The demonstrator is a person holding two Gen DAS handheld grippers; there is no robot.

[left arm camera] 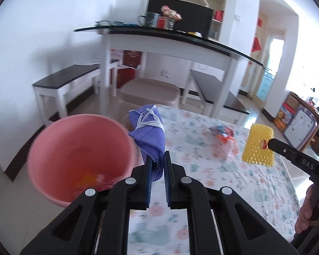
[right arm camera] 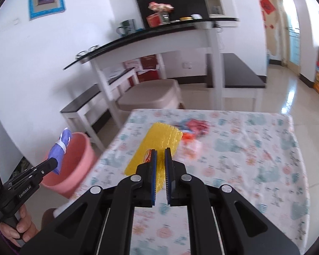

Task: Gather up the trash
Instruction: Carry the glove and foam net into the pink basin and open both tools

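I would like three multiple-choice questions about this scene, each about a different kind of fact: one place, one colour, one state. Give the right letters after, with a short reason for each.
1. Where does the pink bucket stand?
A. on the table
B. on the floor beside the table
C. on the dark bench

2. What colour is the foam net in the right gripper?
A. yellow
B. green
C. white

3. What is the state of the left gripper?
A. open and empty
B. shut on the purple face mask
C. shut on a cup

Answers:
1 B: the bucket sits lower than the tabletop, next to its edge.
2 A: the net is bright yellow in both views.
3 B: the mask is pinched between the blue pads.
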